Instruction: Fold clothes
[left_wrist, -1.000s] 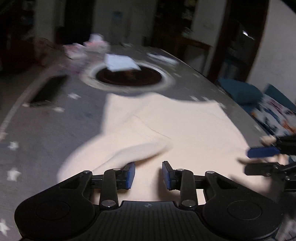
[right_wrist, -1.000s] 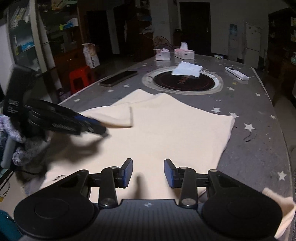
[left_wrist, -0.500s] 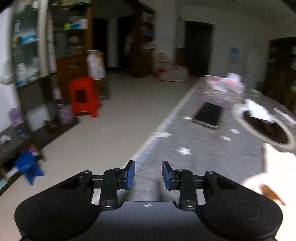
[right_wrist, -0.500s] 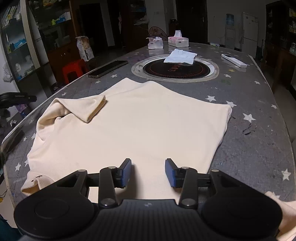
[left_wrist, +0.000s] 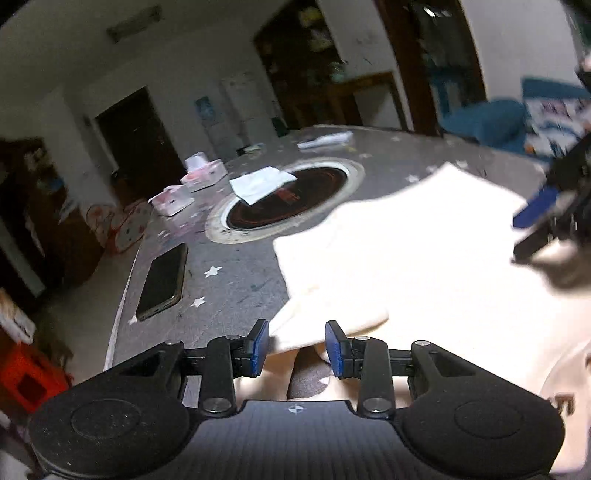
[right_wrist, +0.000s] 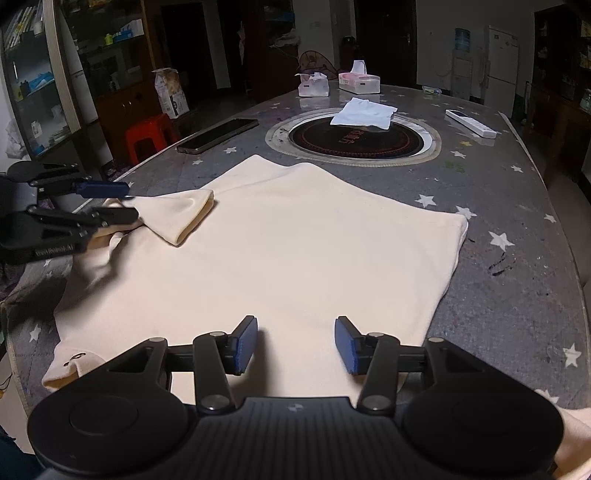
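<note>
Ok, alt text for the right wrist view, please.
A cream shirt lies spread on a grey star-patterned table, its left sleeve folded inward. The open right gripper hovers over the near edge; the open left gripper is at the sleeve.

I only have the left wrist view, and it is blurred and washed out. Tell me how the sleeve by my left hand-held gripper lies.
Observer: From the right wrist view, the sleeve is folded inward on top of the shirt, with its cuff opening facing the middle of the shirt. The left hand-held gripper is at the sleeve's shoulder end with its jaws apart.
Operator: Now report the right one.
Observer: The right hand-held gripper is open above the shirt's near edge. There is only flat cloth below it and nothing between its fingers.
</note>
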